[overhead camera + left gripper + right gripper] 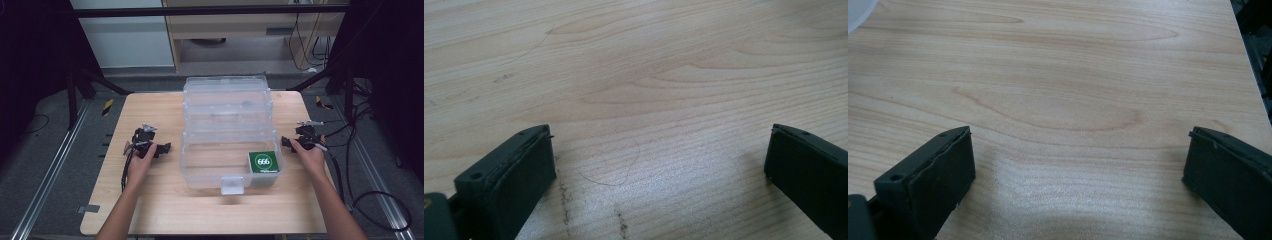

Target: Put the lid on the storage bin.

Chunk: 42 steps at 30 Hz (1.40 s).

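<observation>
While the clear box (227, 135) sits between them on the table (150, 200), left gripper (159, 148) and right gripper (286, 142) gape wide, holding nothing.

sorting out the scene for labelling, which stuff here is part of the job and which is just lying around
Part of the job:
- clear plastic box, lid open, between the two grippers
- green packet in the box's front right corner
- left gripper and right gripper, both open and holding nothing

Just lying about:
- loose hair on the wooden table
- cables on the floor
</observation>
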Available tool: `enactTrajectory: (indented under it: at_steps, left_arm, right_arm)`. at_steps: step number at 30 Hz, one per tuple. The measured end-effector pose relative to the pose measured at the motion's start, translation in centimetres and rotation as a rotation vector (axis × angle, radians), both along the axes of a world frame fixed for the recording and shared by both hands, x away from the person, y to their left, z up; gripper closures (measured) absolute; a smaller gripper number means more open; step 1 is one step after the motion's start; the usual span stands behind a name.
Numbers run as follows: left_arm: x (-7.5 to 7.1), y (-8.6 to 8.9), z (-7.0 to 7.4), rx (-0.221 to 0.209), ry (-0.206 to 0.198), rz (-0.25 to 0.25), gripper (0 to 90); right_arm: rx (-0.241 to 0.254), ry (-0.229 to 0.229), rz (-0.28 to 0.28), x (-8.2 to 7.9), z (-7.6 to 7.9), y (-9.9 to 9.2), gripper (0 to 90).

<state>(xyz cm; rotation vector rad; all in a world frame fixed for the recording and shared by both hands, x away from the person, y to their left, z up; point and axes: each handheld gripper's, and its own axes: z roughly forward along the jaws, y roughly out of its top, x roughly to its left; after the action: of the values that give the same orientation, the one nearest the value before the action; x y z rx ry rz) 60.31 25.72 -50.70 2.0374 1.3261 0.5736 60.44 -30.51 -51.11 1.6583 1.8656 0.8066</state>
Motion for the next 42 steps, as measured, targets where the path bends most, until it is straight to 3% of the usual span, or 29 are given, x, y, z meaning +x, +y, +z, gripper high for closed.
enactTrajectory:
  at_steps: [4,6,9,10,11,15,17,22,23,24,26,29,31,32,33,34,37,41,42]
  left_arm:
    - [0.0,0.0,0.0,-0.001,0.0,0.001,0.0]
    - [-0.1,0.1,0.0,-0.003,0.003,-0.01,0.0]
    - [-0.4,0.2,0.3,0.004,0.029,-0.049,1.6]
    - [-0.6,0.4,0.6,0.013,0.036,-0.068,1.6]
    - [-1.1,0.6,1.1,0.026,0.043,-0.089,3.5]
    - [-2.7,0.6,3.1,0.066,0.03,-0.155,4.4]
    - [-3.6,0.4,4.3,0.08,0.027,-0.19,4.3]
    - [-6.0,-0.8,7.4,0.096,-0.001,-0.286,4.1]
    - [-6.0,-0.8,7.4,0.096,-0.001,-0.286,4.0]
    - [-6.8,-1.2,8.5,0.097,-0.011,-0.316,4.0]
    - [-8.2,-2.0,10.5,0.097,-0.025,-0.372,3.9]
    - [-9.6,-3.2,12.2,0.102,-0.042,-0.426,3.6]
    - [-10.0,-3.7,12.7,0.103,-0.049,-0.441,3.4]
    - [-10.7,-4.8,13.6,0.101,-0.049,-0.477,3.3]
    - [-10.7,-4.8,13.6,0.101,-0.049,-0.477,3.1]
    - [-11.3,-5.8,14.3,0.125,-0.053,-0.514,3.3]
    - [-12.0,-7.3,15.1,0.157,-0.056,-0.56,4.4]
    - [-12.6,-8.5,15.5,0.168,-0.05,-0.593,4.6]
    - [-12.7,-9.2,15.6,0.167,-0.048,-0.61,4.9]
  right_arm:
    - [0.0,0.001,0.012,0.0,0.0,-0.1,0.3]
    - [-0.005,0.018,0.066,-0.3,0.2,-0.4,2.0]
    - [-0.033,0.034,0.096,-0.6,0.7,-0.7,6.8]
    - [-0.073,0.033,0.119,-0.9,1.0,-0.8,5.4]
    - [-0.146,0.031,0.167,-1.5,1.8,-1.1,7.1]
    - [-0.191,0.08,0.244,-2.6,4.0,-1.6,7.9]
    - [-0.218,0.084,0.27,-3.2,5.4,-1.6,8.5]
    - [-0.261,0.053,0.35,-4.3,9.4,-0.7,10.9]
    - [-0.272,0.043,0.364,-4.5,10.1,-0.5,11.7]
    - [-0.272,0.043,0.364,-4.5,10.1,-0.5,11.7]
    - [-0.303,0.009,0.424,-5.2,13.1,0.7,14.4]
    - [-0.341,-0.011,0.479,-5.6,15.7,2.0,20.6]
    - [-0.346,-0.02,0.506,-5.6,16.5,2.4,24.2]
    - [-0.315,-0.044,0.558,-5.7,18.4,3.6,28.4]
    - [-0.315,-0.044,0.558,-5.7,18.4,3.6,28.4]
    - [-0.314,-0.071,0.598,-5.6,19.8,4.6,33.3]
    - [-0.361,-0.095,0.658,-5.4,21.5,6.4,38.9]
    - [-0.4,-0.092,0.707,-4.8,22.5,7.7,42.9]
    - [-0.431,-0.091,0.734,-4.3,23.0,8.4,44.8]
